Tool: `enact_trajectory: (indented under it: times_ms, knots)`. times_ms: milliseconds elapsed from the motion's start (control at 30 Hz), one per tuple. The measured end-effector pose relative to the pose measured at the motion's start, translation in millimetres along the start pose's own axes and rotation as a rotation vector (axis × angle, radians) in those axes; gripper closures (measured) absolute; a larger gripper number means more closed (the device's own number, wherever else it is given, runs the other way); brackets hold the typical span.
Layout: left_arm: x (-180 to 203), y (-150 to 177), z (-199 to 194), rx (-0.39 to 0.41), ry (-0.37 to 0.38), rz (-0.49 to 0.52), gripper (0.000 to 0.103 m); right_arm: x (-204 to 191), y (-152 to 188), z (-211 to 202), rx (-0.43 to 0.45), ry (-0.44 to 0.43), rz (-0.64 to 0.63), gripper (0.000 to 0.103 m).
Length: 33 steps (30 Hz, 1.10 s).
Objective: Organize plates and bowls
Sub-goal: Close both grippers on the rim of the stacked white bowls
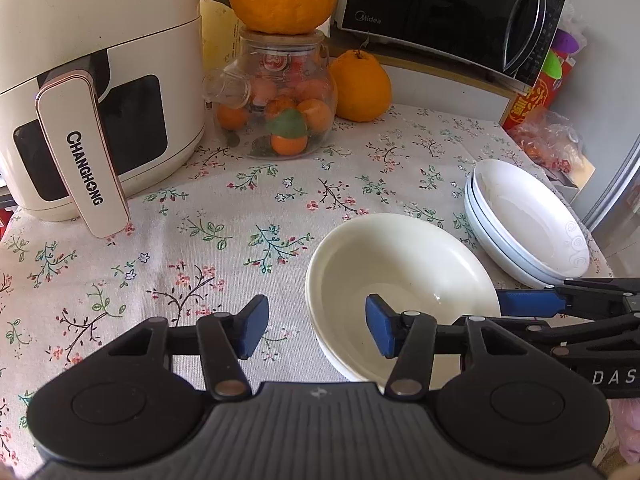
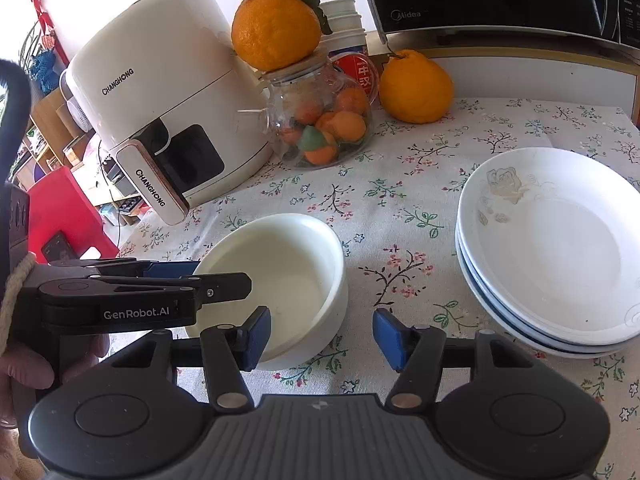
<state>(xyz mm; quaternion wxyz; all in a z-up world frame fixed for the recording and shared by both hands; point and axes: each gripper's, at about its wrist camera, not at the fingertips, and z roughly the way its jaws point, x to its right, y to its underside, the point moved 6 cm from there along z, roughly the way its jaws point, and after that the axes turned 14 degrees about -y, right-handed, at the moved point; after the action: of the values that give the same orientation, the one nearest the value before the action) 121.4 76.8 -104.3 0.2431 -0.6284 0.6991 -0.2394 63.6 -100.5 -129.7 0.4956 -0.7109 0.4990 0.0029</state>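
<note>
Most of the sorting looks finished, judging by how things lie on the flowered tablecloth point(image 2: 400, 208): a stack of white plates point(image 2: 560, 248) sits nested and tidy ahead and to the right of the right gripper point(image 2: 320, 338), well clear of its fingers, and nothing else loose shows on the cloth apart from the cream bowls point(image 1: 400, 272). In the left wrist view these look like two bowls already nested, since a second rim shows under the upper one near the bottom edge (I would not swear to the count). The left gripper point(image 1: 317, 328) straddles the near left rim of the bowls: its right blue pad hangs inside the bowl, its left pad stands outside over the cloth, and the jaws are partly spread with a clear gap to the wall, so it is not pinching anything. The right gripper is likewise half spread; its left pad stands just at the bowls' near right wall, but whether it touches I cannot tell, and its right pad is over bare cloth. What seems left is to grip the bowl pile and settle it in its place, perhaps beside the plates. The air fryer point(image 1: 92, 92), the glass jar point(image 1: 276, 108) of small oranges and the microwave point(image 1: 444, 12) stand far ahead of both tools, out of the work.
</note>
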Motion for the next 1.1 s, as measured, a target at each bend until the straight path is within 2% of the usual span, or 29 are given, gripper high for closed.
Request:
enact_trajectory:
  times_ms: [133, 267, 467, 633, 933, 1100]
  knots:
    - [2.3, 0.5, 0.1, -0.010, 0.012, 0.009, 0.061, -3.1, 0.4, 2.8, -0.011, -0.016, 0.006, 0.057]
    - [2.9, -0.1, 0.2, -0.013, 0.019, 0.006, 0.071, -4.2, -1.7, 5.0, -0.011, -0.043, 0.040, 0.065]
    - [3.0, -0.7, 1.3, -0.018, 0.019, 0.007, 0.083, -1.8, -1.4, 6.2, -0.013, -0.027, 0.031, 0.073]
    - [1.5, -2.3, 0.7, -0.021, 0.022, -0.009, 0.088, -0.7, -3.0, 4.4, -0.011, -0.021, 0.041, 0.075]
    - [3.1, -13.3, -9.5, 0.002, 0.036, -0.061, 0.088, -0.1, -14.6, -5.6, 0.026, -0.023, 0.051, 0.076]
    - [9.3, -27.5, -19.4, 0.043, 0.050, -0.095, 0.088, 2.1, -24.4, -18.3, 0.055, -0.019, 0.049, 0.076]
